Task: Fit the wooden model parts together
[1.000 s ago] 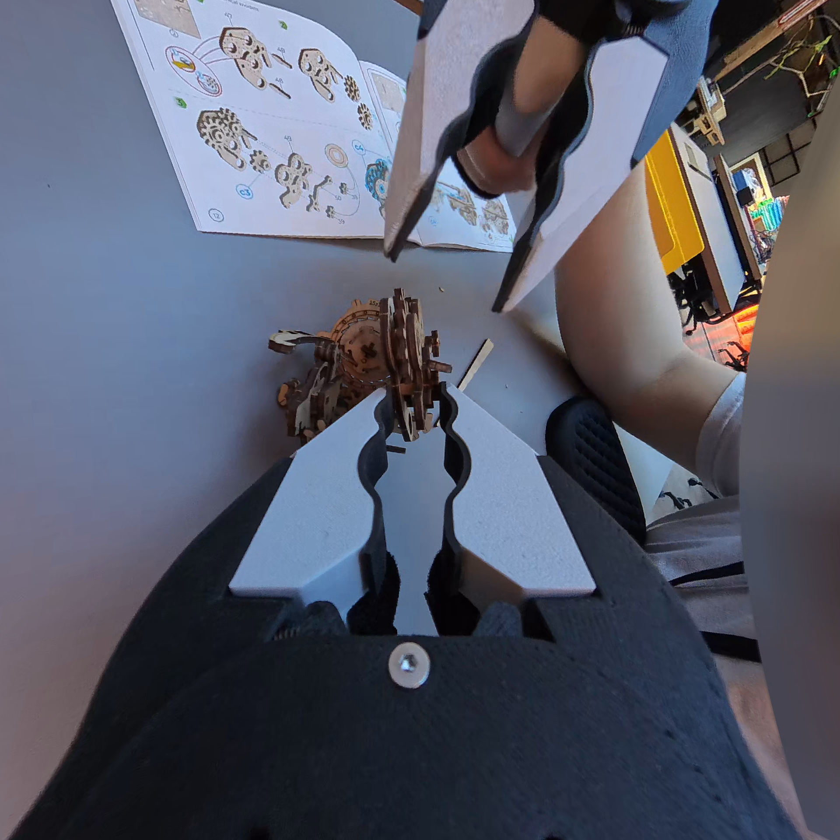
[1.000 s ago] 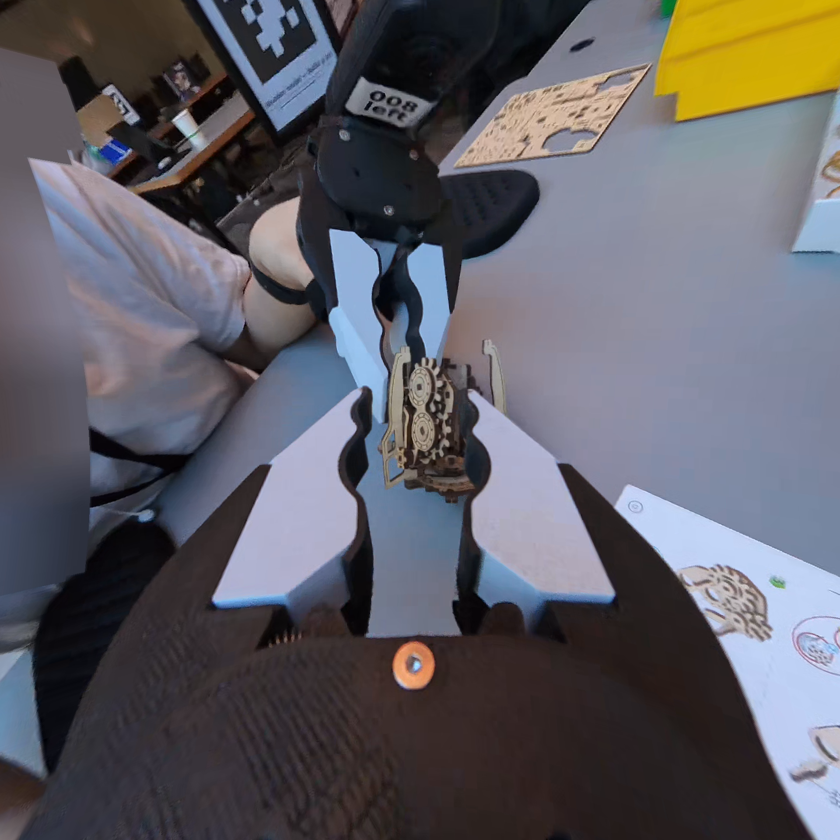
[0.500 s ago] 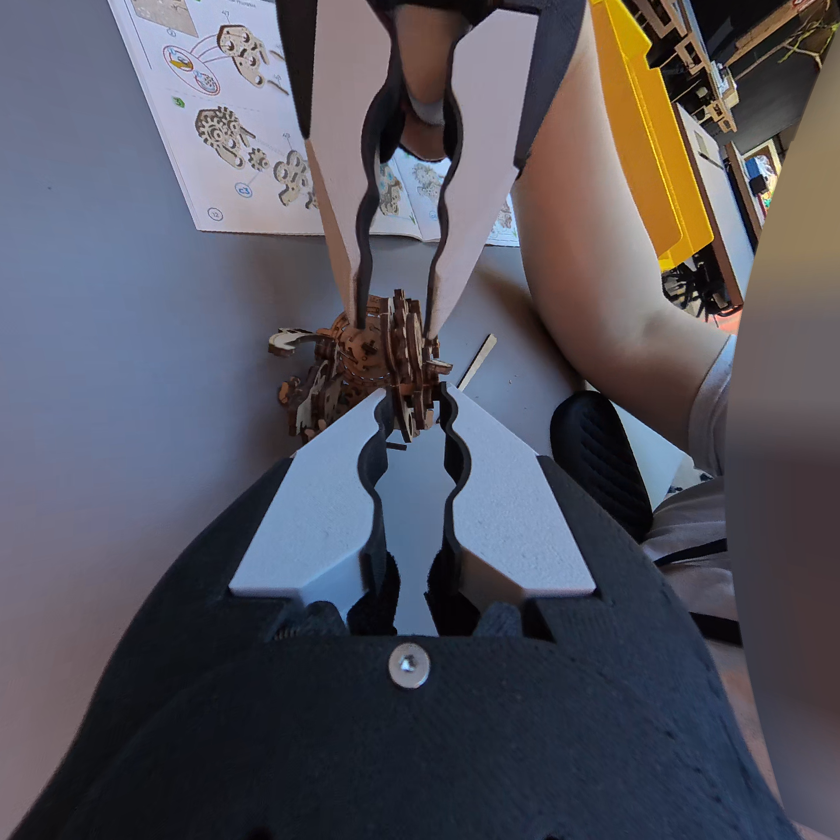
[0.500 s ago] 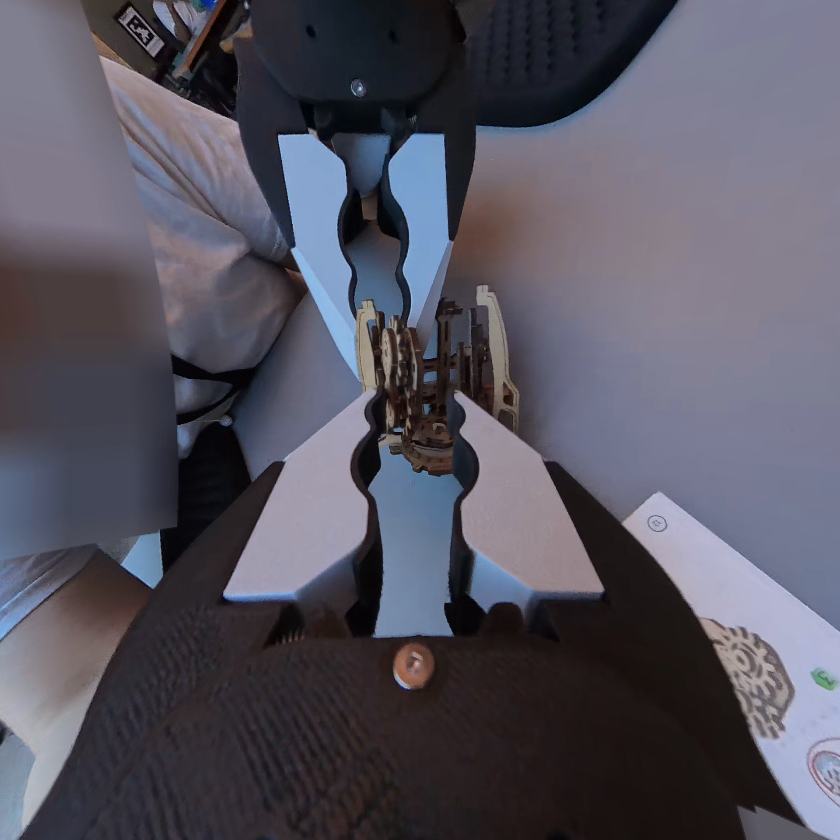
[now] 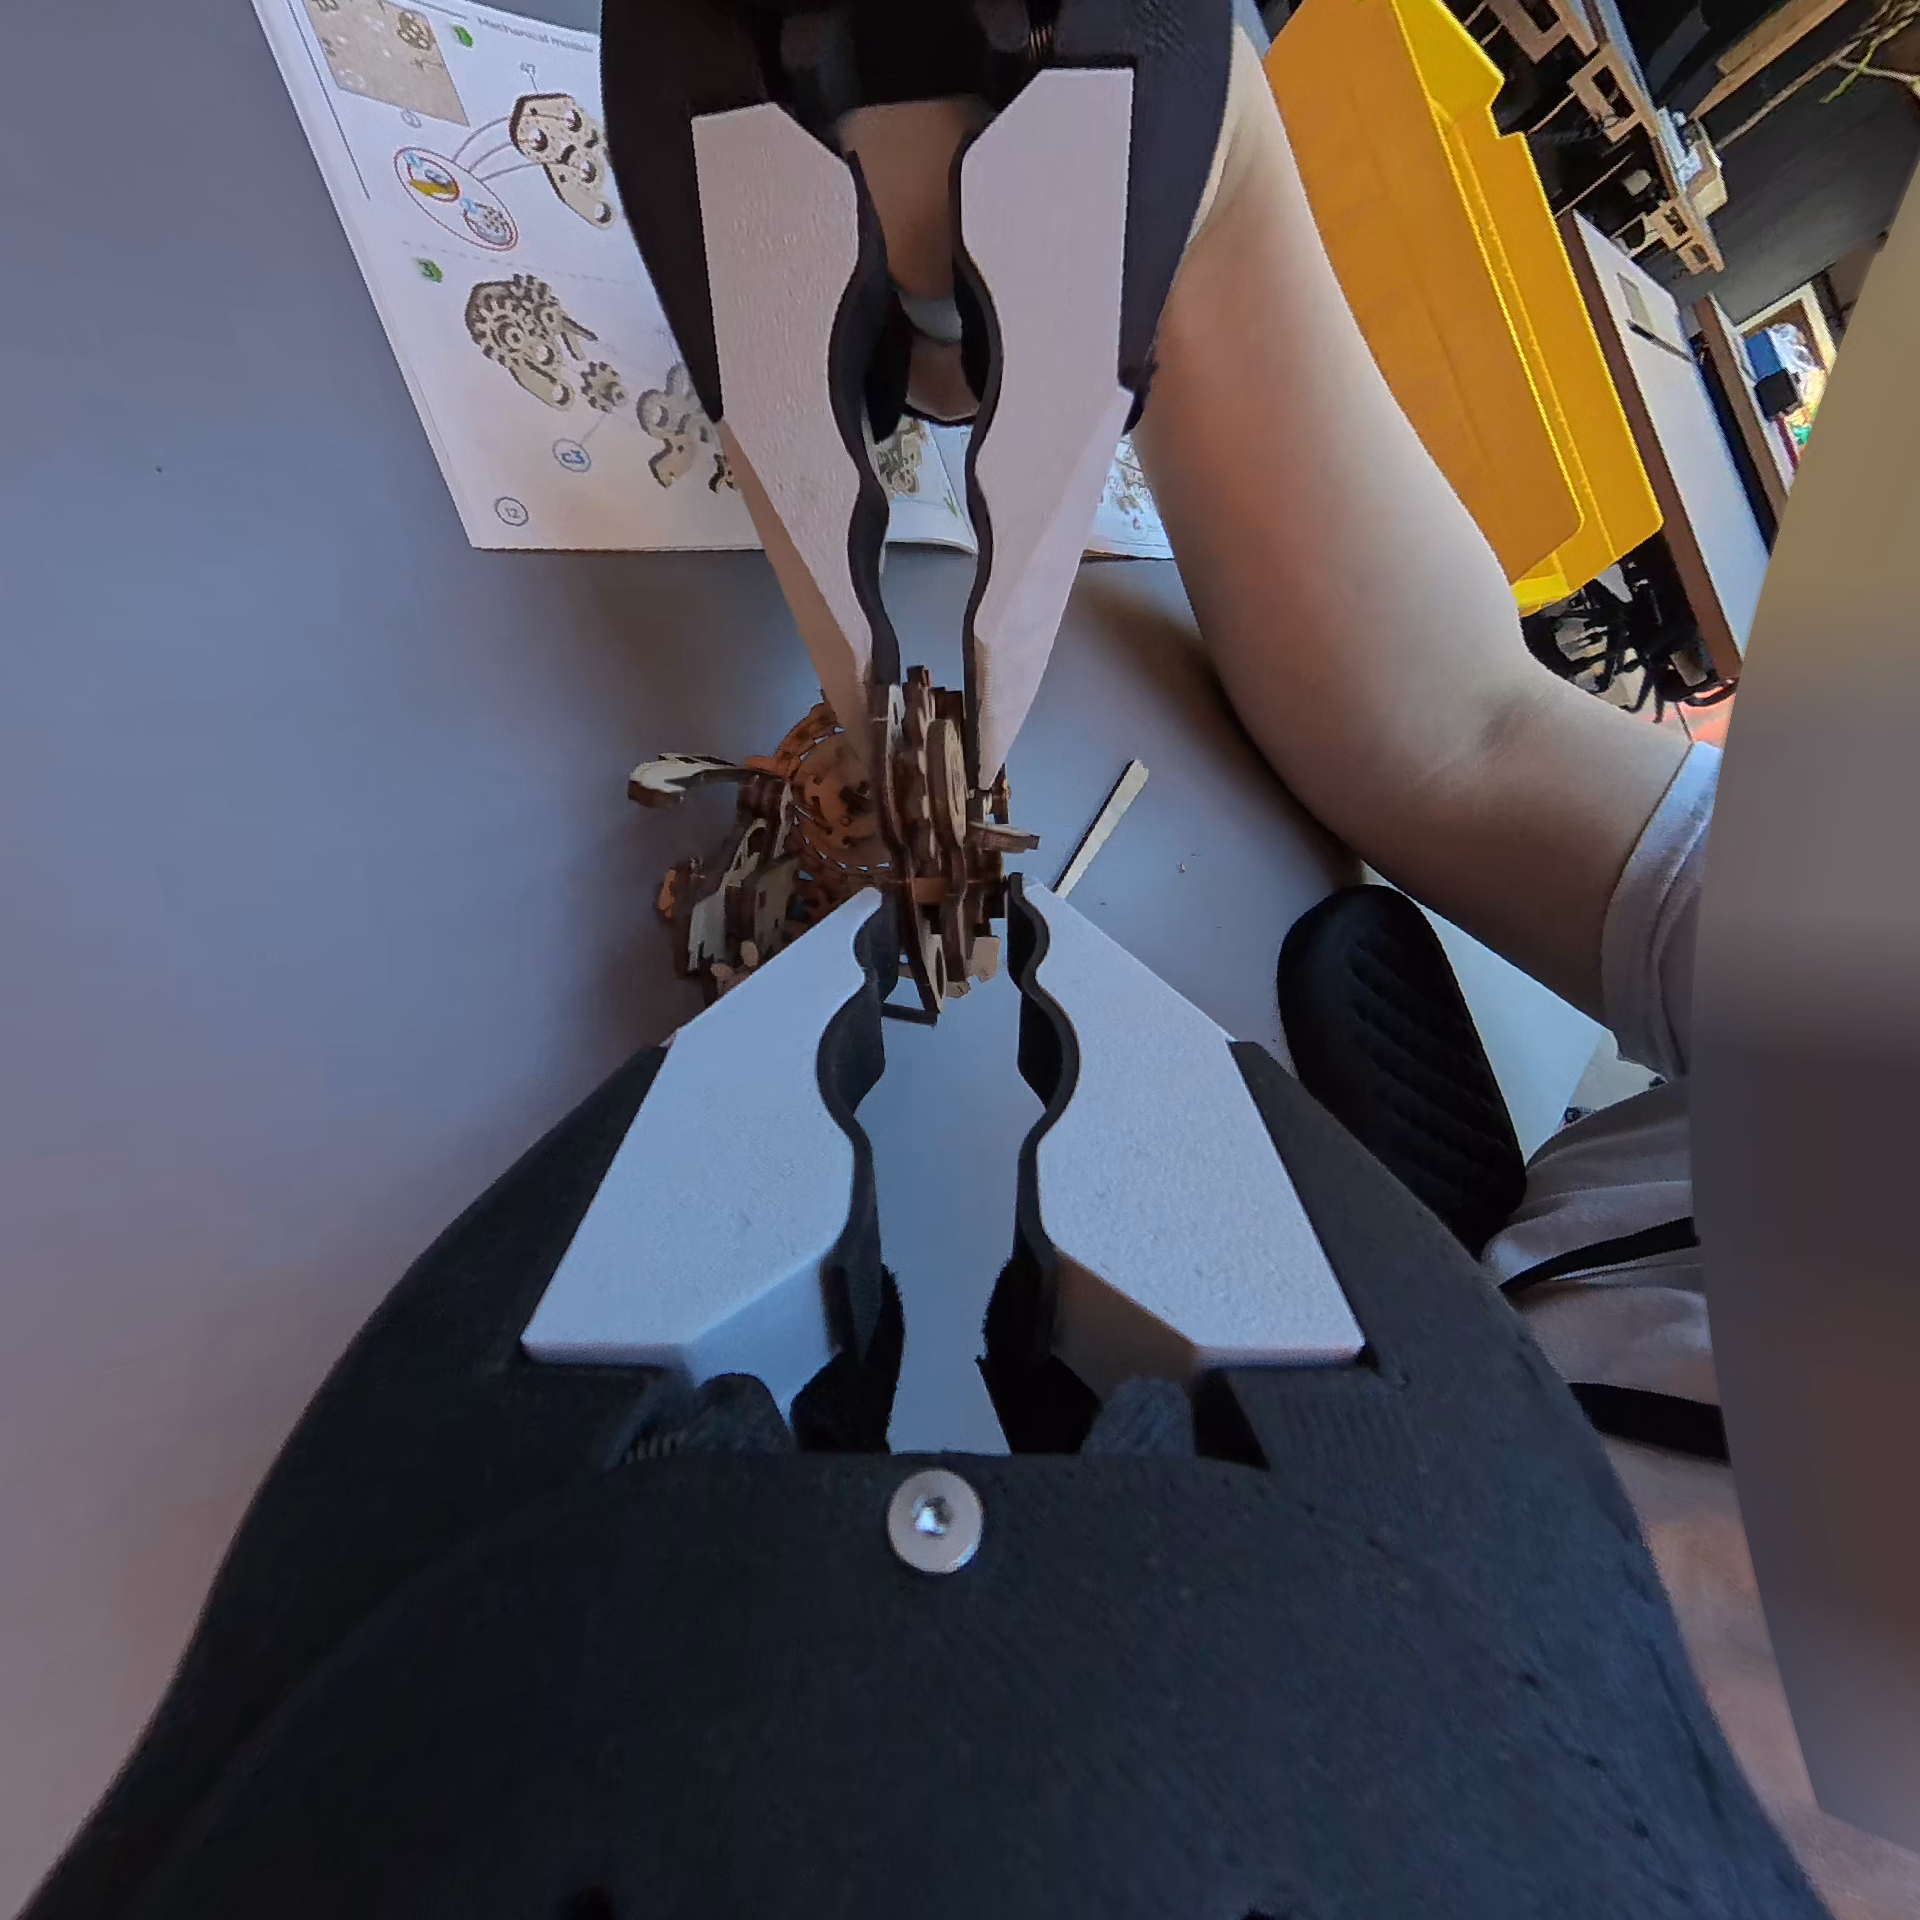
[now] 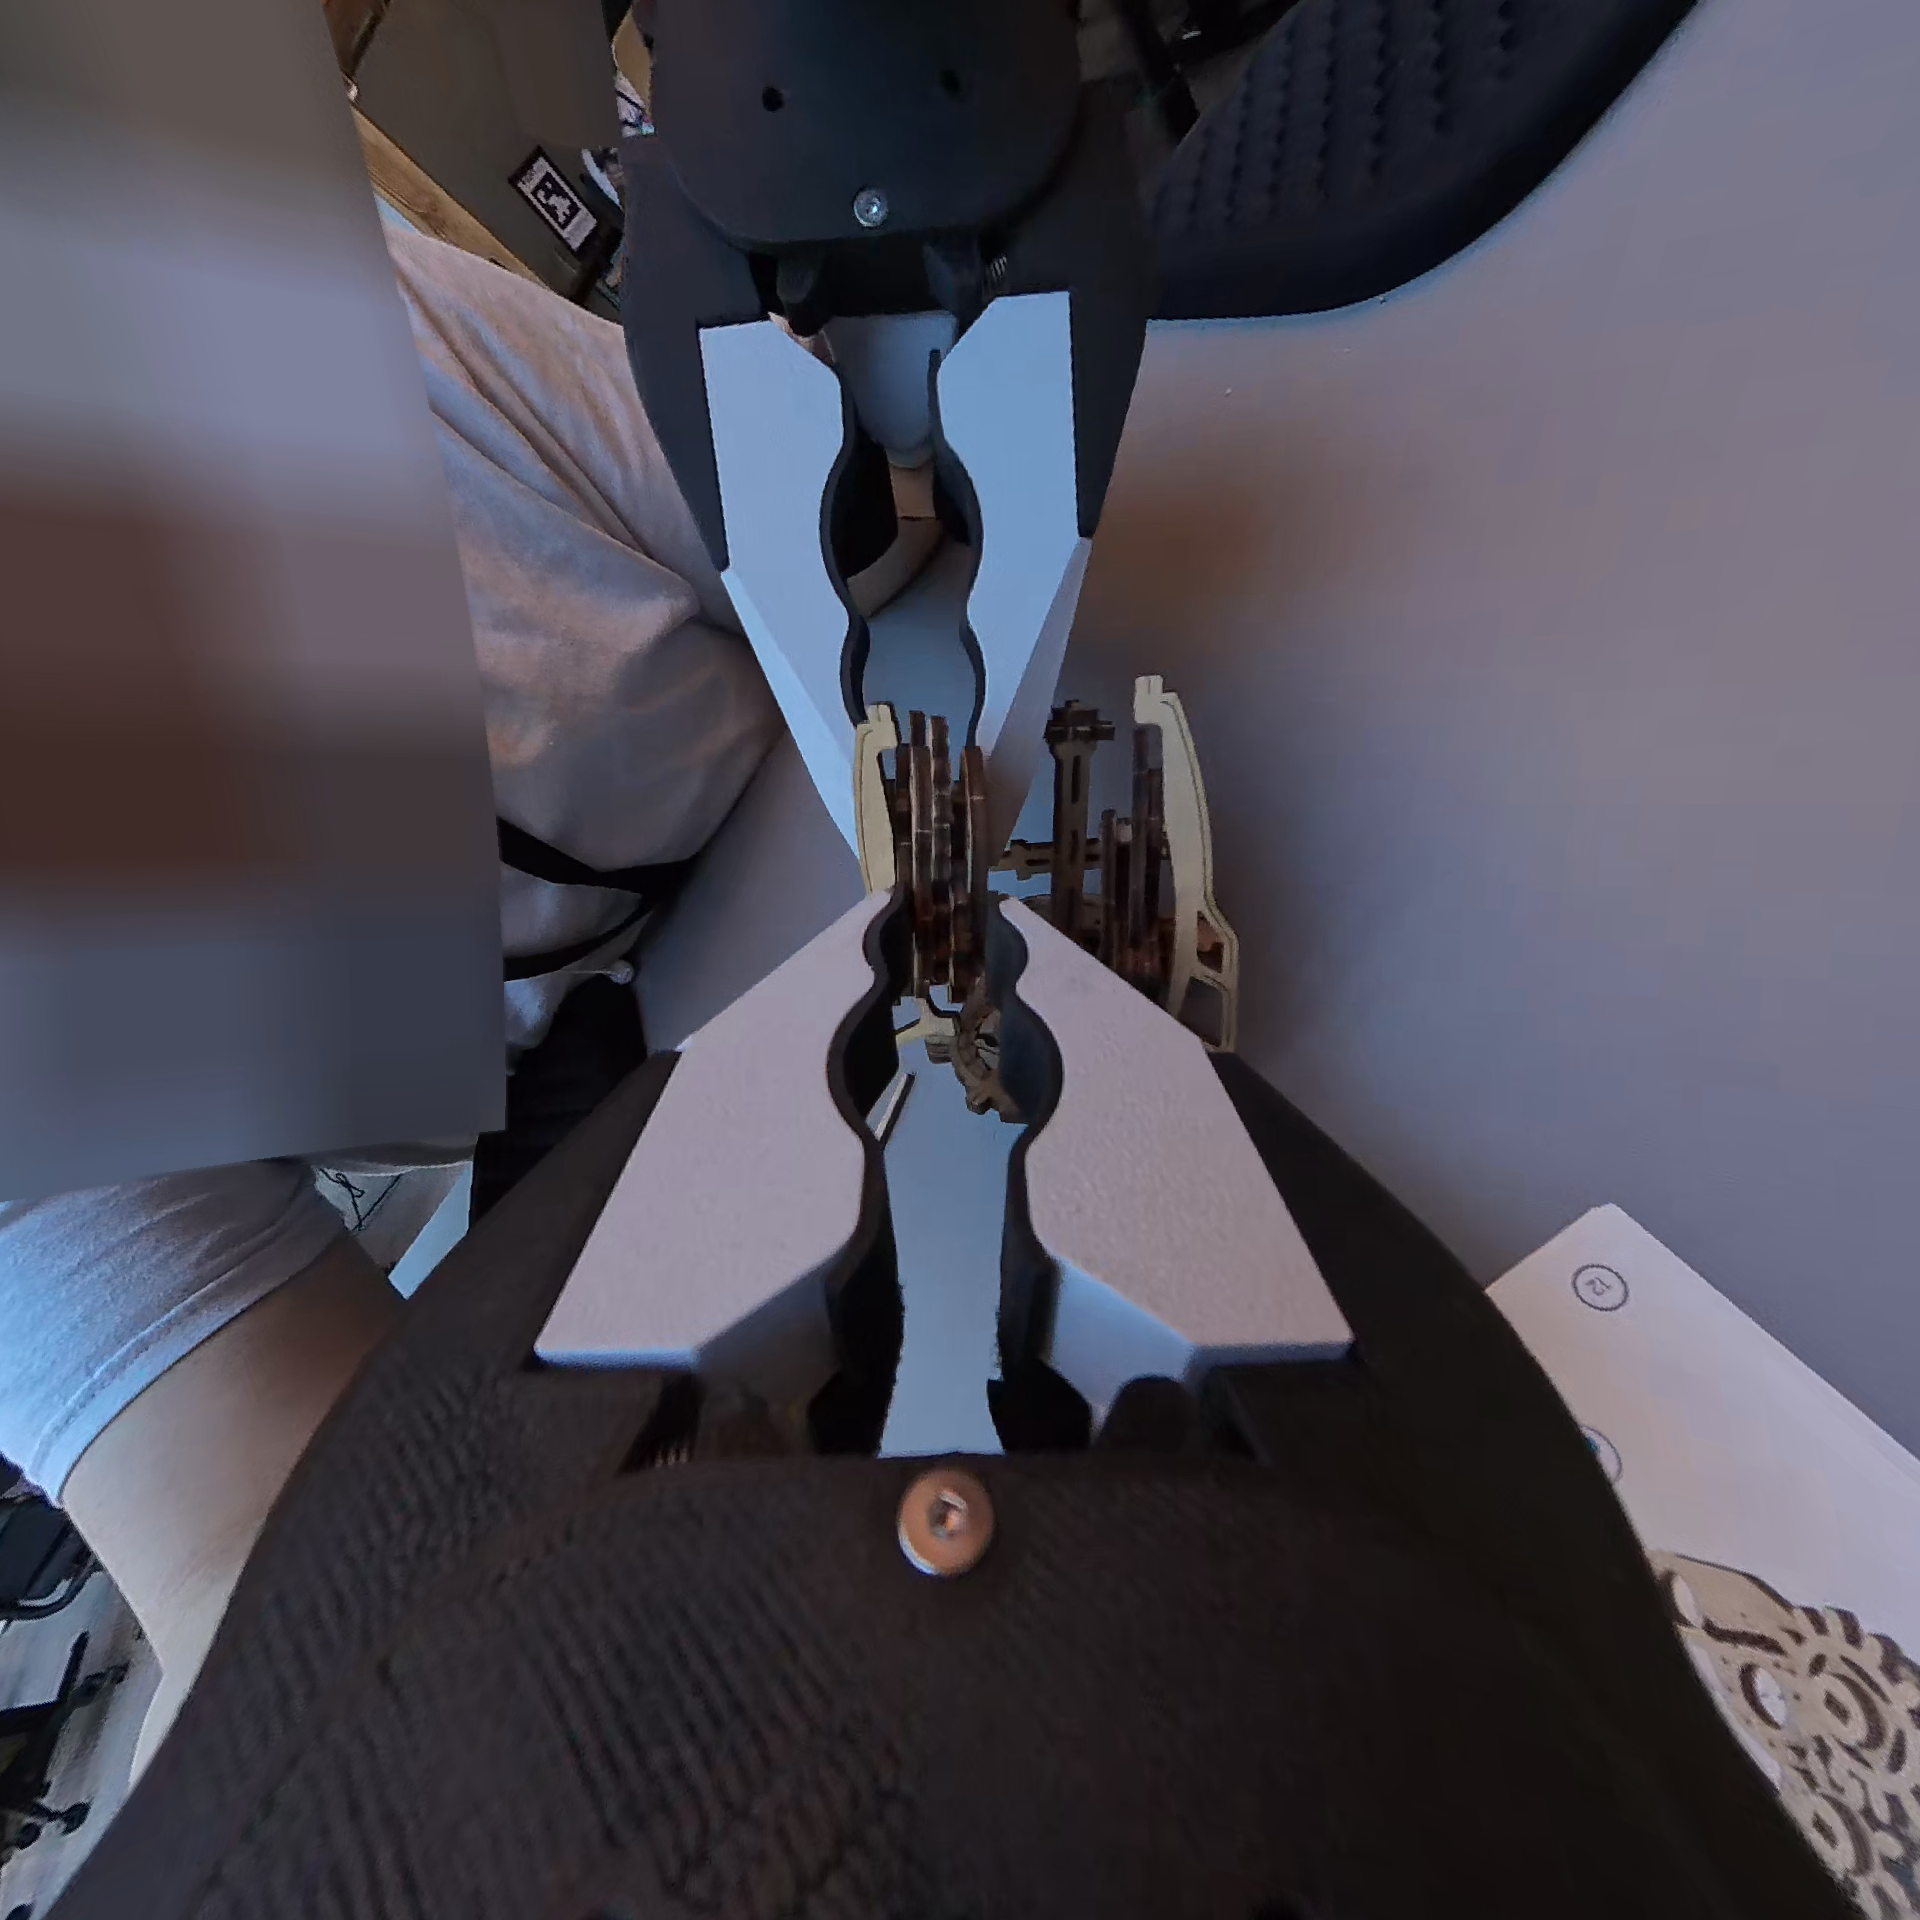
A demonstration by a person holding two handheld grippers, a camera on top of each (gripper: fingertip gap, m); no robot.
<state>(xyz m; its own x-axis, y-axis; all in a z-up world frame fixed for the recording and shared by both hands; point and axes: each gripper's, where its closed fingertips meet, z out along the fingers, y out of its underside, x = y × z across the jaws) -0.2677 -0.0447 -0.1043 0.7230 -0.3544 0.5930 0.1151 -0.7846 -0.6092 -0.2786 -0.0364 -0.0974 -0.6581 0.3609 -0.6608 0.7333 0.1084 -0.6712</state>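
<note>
Two grippers now pinch the wooden model [image 5: 914, 821] on the grey table [image 5: 260, 831]: left gripper [image 5: 940, 909] from 6 o'clock, right gripper [image 5: 925, 701], lowered since earlier, from 12. Gear stack on edge, faces toward 3 and 9.

wooden model [image 5: 914, 831]: dark brown gears, pale tan side plates
left gripper [image 5: 940, 914]: white fingers, black wavy pads, black ribbed body
right gripper [image 6: 940, 925]: same white/black scheme
table [image 5: 260, 779]: plain grey
instruction booklet [image 5: 499, 312]: white, tan part drawings, far left
bin [image 5: 1455, 260]: solid yellow, far right
chair back [image 6: 1403, 135]: black, dimpled texture
sleeve [image 6: 156, 1268]: white
</note>
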